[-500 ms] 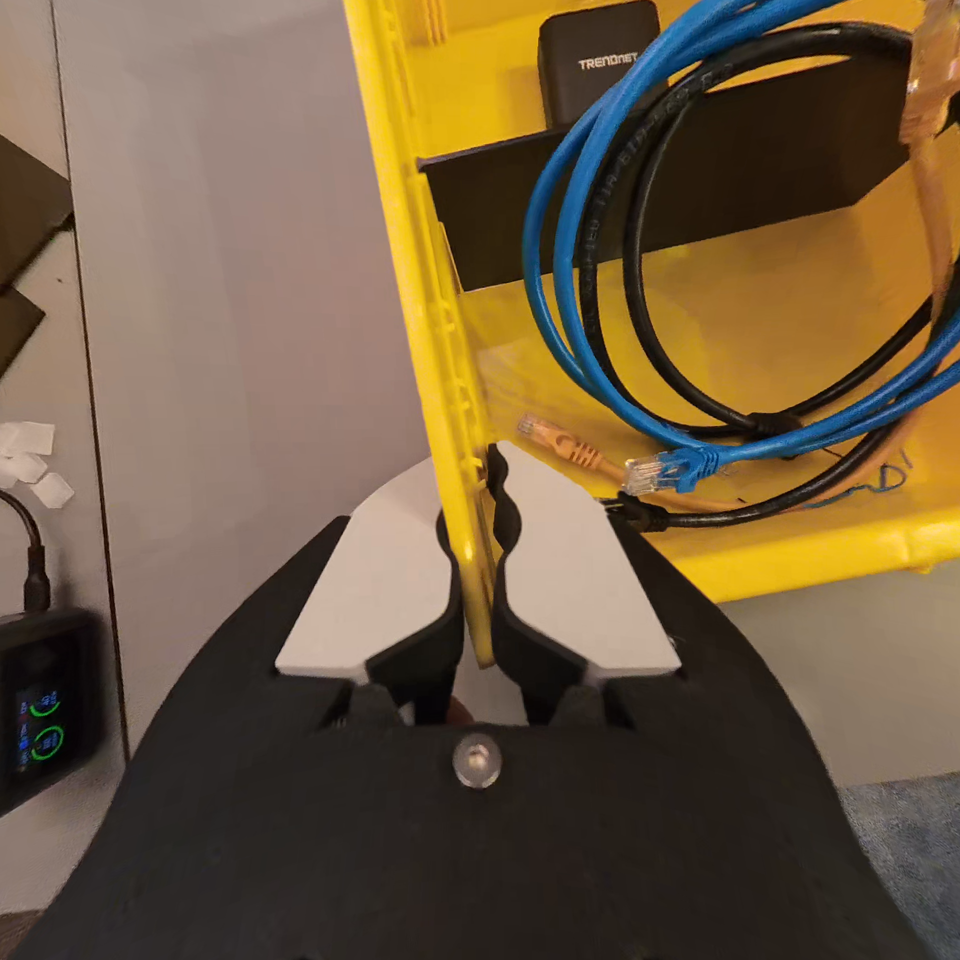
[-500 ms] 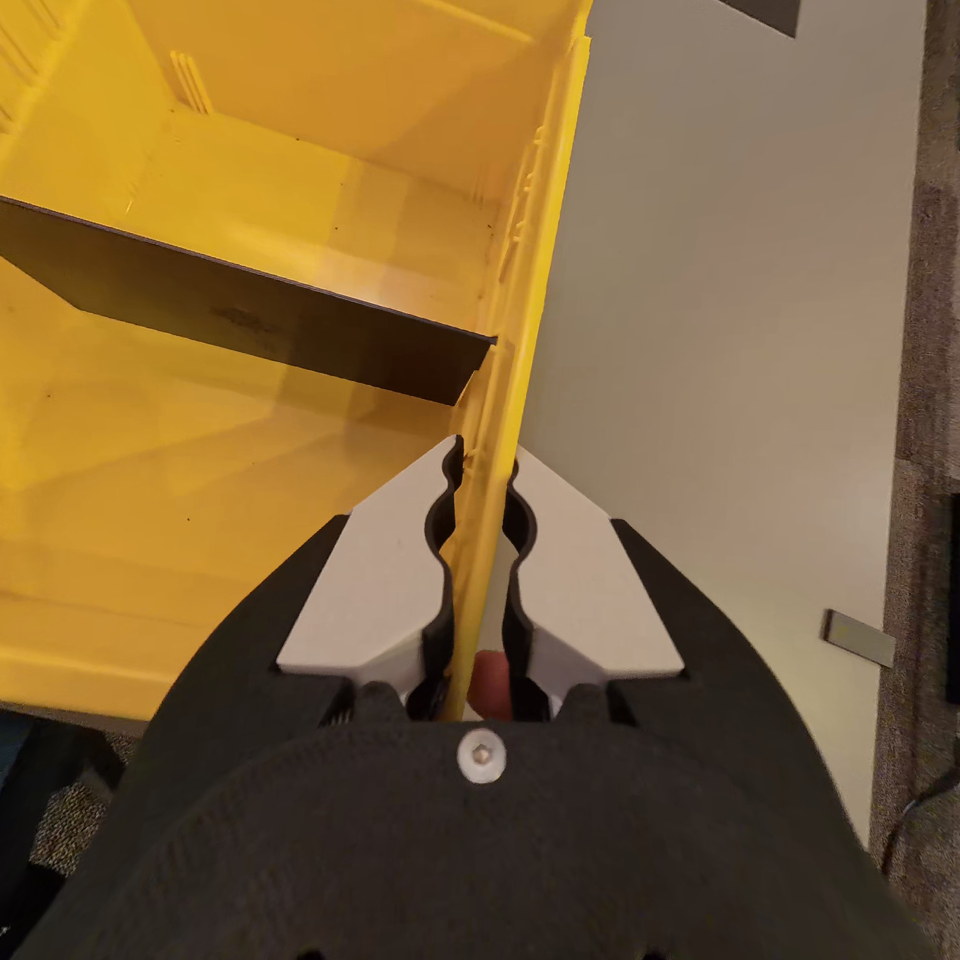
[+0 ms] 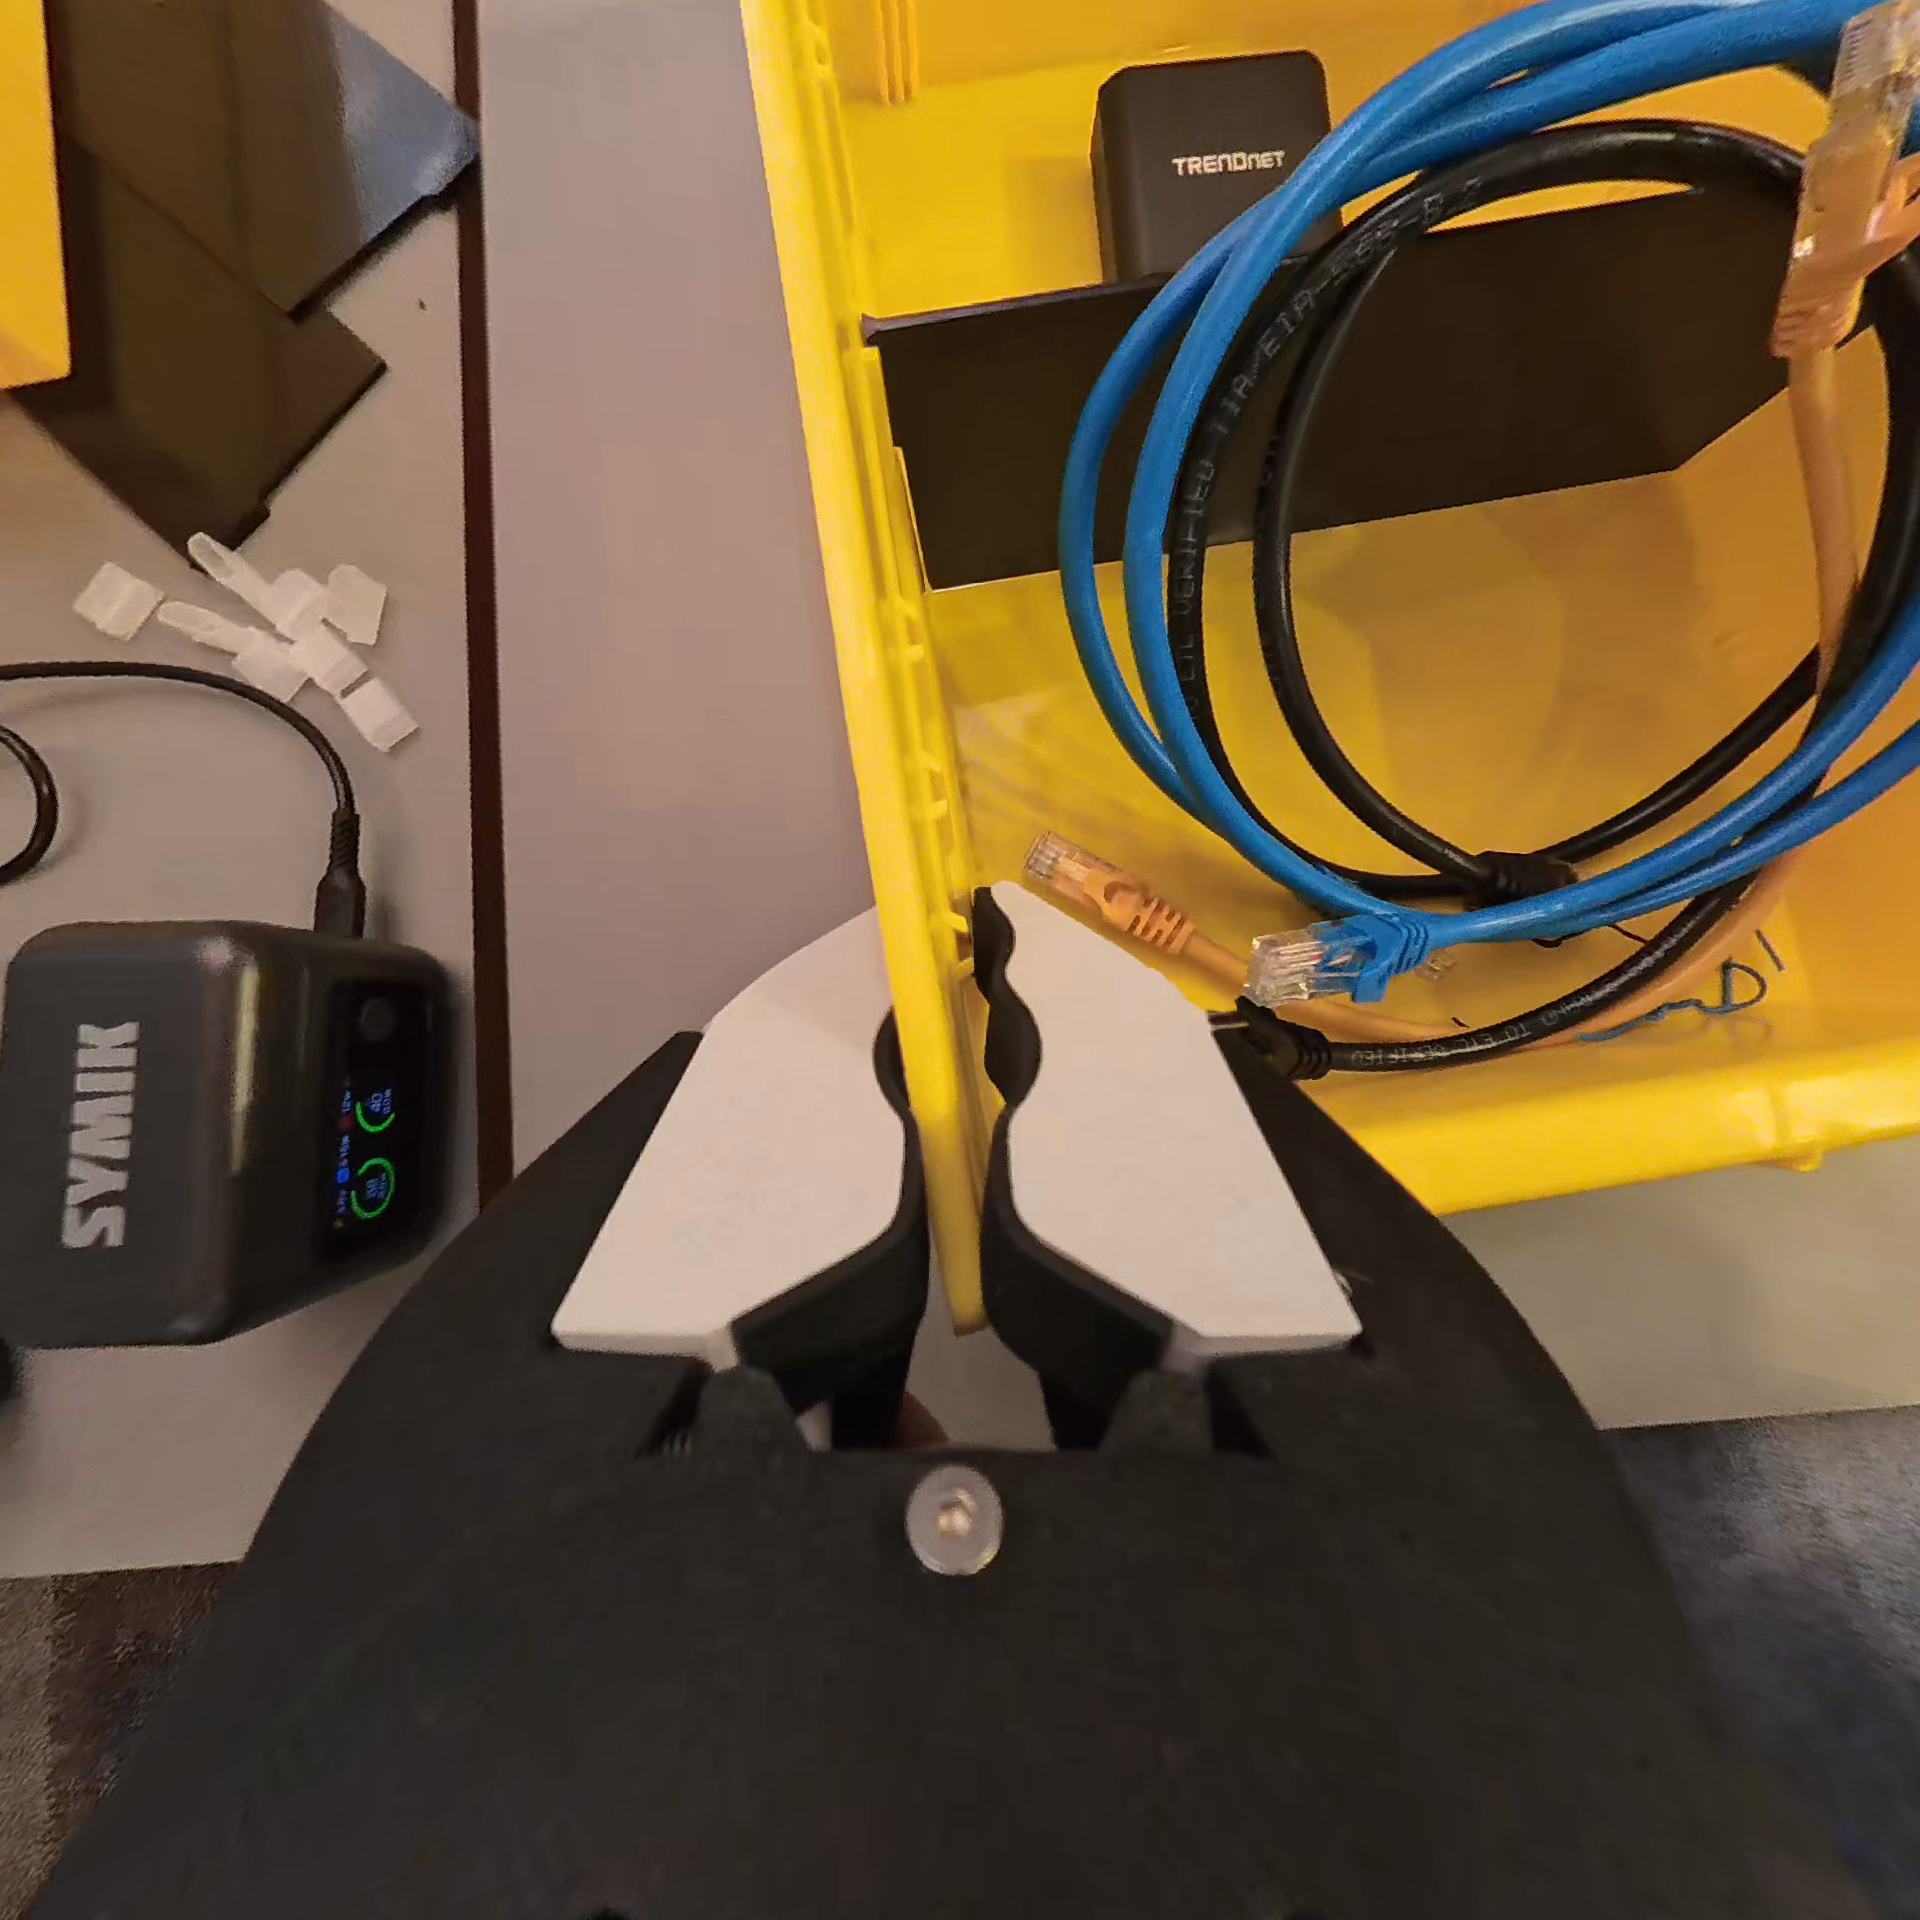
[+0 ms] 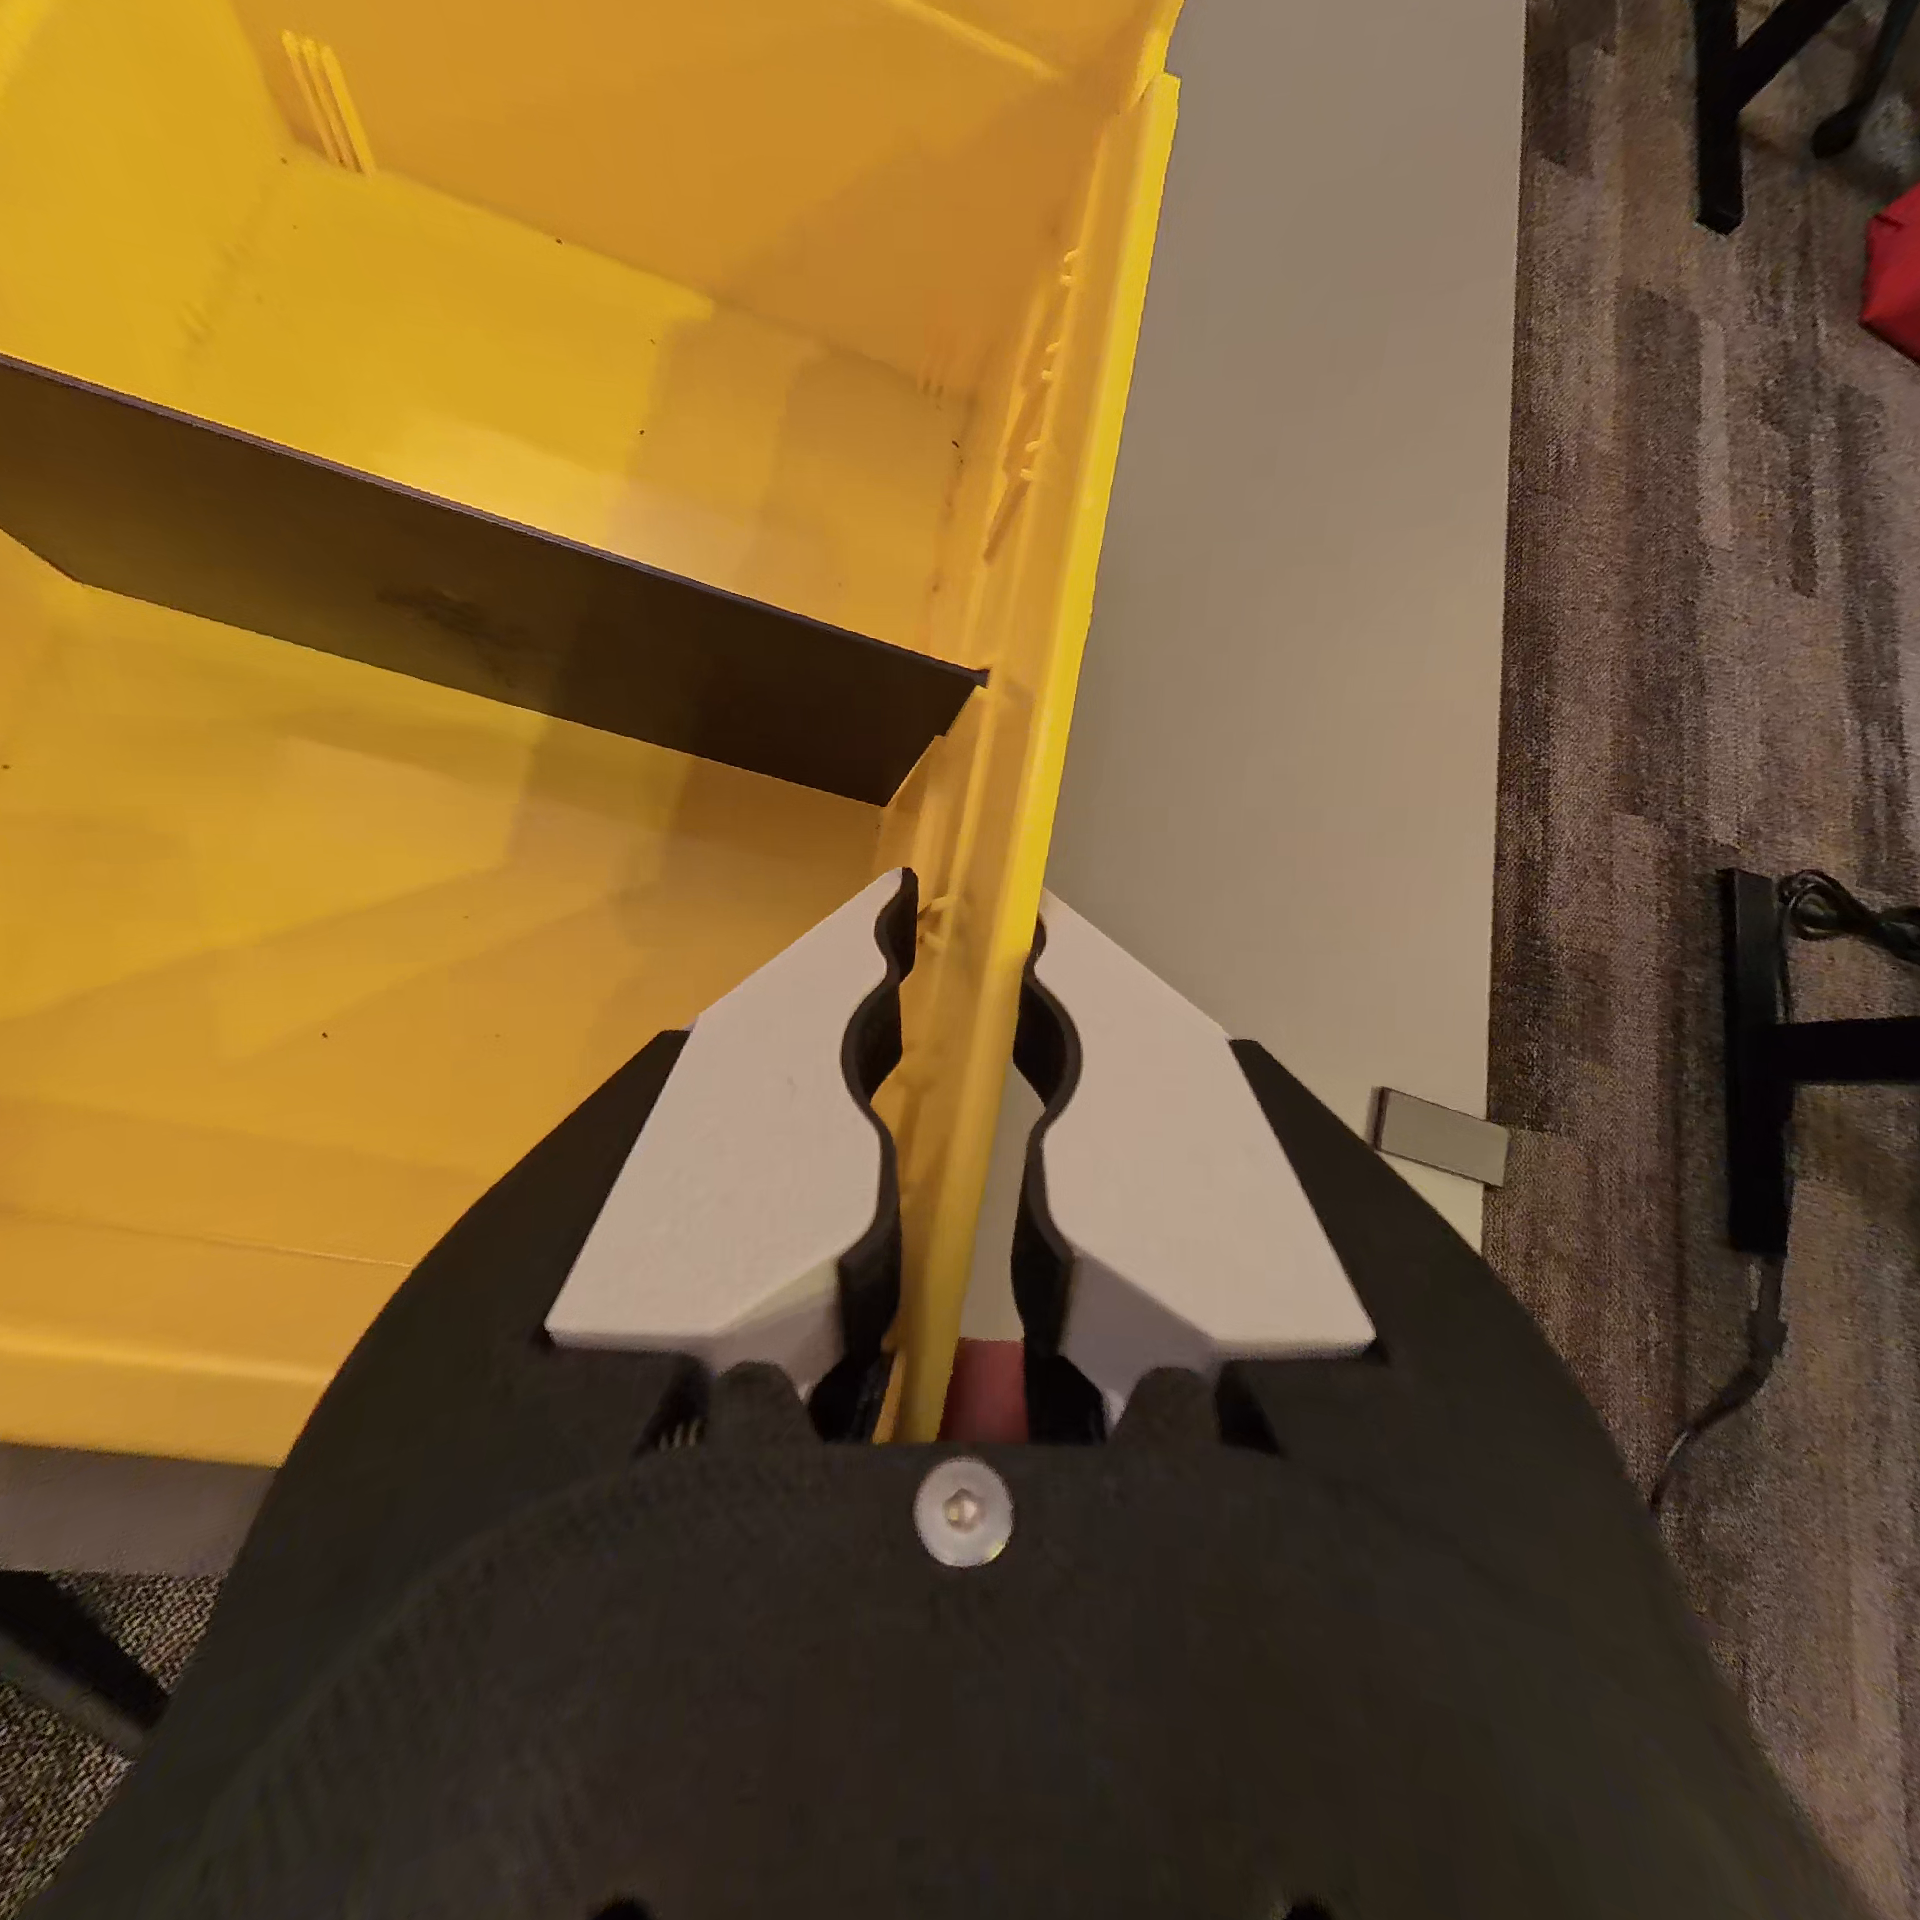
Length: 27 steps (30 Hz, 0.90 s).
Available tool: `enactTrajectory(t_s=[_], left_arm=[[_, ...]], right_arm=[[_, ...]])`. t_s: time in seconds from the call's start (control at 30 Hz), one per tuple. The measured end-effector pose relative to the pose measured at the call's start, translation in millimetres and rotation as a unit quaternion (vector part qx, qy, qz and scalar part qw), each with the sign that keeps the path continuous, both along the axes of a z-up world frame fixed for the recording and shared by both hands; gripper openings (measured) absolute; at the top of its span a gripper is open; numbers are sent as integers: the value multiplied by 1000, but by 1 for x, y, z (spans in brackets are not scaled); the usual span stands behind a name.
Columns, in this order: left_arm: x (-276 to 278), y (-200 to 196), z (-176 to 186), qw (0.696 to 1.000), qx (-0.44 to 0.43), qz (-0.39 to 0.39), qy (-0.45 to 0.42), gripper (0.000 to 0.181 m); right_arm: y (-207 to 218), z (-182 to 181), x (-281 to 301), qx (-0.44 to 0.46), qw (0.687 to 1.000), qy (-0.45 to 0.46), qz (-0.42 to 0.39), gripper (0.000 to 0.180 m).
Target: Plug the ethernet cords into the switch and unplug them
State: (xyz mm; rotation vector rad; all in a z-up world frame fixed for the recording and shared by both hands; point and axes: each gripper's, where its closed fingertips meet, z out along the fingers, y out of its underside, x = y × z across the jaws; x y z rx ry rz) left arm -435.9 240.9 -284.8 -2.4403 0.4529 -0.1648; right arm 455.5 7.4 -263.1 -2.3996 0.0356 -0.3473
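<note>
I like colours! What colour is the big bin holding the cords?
Yellow bin, clearest in the left wrist view.

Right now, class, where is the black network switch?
In the left wrist view, the black switch stands in the yellow bin's far compartment, behind the black divider, just left of the looped blue cable.

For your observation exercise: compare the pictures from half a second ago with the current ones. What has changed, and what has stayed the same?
Both views have drawn back slightly: the left wrist view now takes in more table beside the yellow bin, the right wrist view more carpet. The left gripper and right gripper each stay clamped on a bin wall. The blue cable, black cable, orange cable and switch lie as before.
</note>
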Motion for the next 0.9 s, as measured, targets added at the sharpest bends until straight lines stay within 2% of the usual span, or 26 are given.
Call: enactTrajectory(t_s=[0.27,0.3,0.37,0.47,0.53,0.6,0.77,0.9], left_arm=[[-9,7,0,1000,2,-16,1,5],[-9,8,0,1000,4,-18,1,8],[-10,7,4,1000,16,-21,-2,29],[-19,12,32,998,68,8,1,53],[-20,19,68,989,138,7,46,55],[0,26,96,983,164,-31,76,55],[78,63,115,976,126,-140,111,61],[118,105,89,975,28,-186,121,64]], right_arm=[[-1,0,4,1,1000,-5,-11,14],[-1,0,4,0,1000,-8,-11,15],[-2,0,4,1,1000,-14,-10,17],[-6,3,8,7,999,-37,-17,32],[-9,5,9,8,999,-48,-21,40],[-9,11,8,17,998,-57,-24,50],[-10,53,6,58,988,-136,-37,52],[-4,90,-16,92,979,-180,-14,42]])
